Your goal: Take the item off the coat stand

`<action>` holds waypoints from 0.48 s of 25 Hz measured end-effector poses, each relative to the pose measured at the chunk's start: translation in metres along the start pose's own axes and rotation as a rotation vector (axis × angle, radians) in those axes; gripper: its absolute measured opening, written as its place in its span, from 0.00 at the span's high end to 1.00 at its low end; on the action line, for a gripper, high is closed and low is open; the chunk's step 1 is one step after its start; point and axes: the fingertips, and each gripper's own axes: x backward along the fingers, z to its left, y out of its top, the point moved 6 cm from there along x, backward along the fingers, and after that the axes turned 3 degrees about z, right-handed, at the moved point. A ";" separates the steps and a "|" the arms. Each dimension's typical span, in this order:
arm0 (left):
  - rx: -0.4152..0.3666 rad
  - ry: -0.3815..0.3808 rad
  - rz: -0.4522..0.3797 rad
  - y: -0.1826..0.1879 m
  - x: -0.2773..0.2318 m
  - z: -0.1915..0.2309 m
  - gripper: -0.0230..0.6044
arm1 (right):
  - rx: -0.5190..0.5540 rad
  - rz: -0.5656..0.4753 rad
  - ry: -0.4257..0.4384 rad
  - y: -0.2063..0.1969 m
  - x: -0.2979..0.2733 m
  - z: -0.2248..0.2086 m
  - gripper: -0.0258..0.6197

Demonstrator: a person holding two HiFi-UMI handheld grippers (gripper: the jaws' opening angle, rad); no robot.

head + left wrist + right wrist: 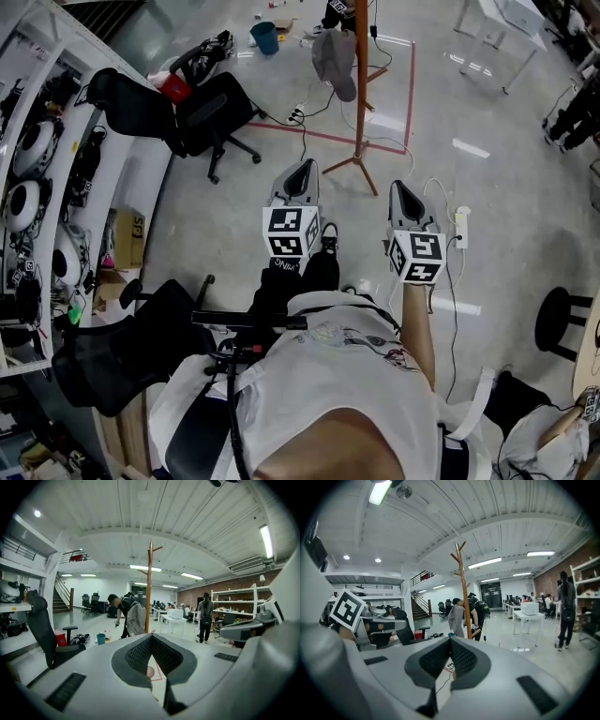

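An orange wooden coat stand (361, 84) rises from the concrete floor ahead of me, its feet spread inside a red-taped square. A grey item (337, 61) hangs on its left side. In the left gripper view the coat stand (149, 588) and the grey item (136, 618) show well beyond the jaws, as do the coat stand (464, 592) and grey item (454, 618) in the right gripper view. My left gripper (303, 171) and right gripper (401, 189) are held side by side, pointing at the stand and well short of it. Both are shut with nothing between the pads.
Two black office chairs (202, 117) stand left of the stand, by a teal bucket (265, 36). Shelving (37, 169) lines the left wall. A white power strip (460, 225) and cables lie near my right gripper. A black stool (562, 323) is at right. People (119, 609) stand behind the stand.
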 end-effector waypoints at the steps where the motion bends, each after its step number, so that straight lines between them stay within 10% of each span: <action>1: 0.002 -0.005 -0.001 0.002 -0.010 0.004 0.96 | 0.001 0.000 -0.005 0.003 -0.008 -0.003 0.95; 12: 0.022 -0.037 0.019 0.038 -0.112 0.065 0.96 | -0.010 -0.013 -0.093 0.055 -0.105 -0.046 0.95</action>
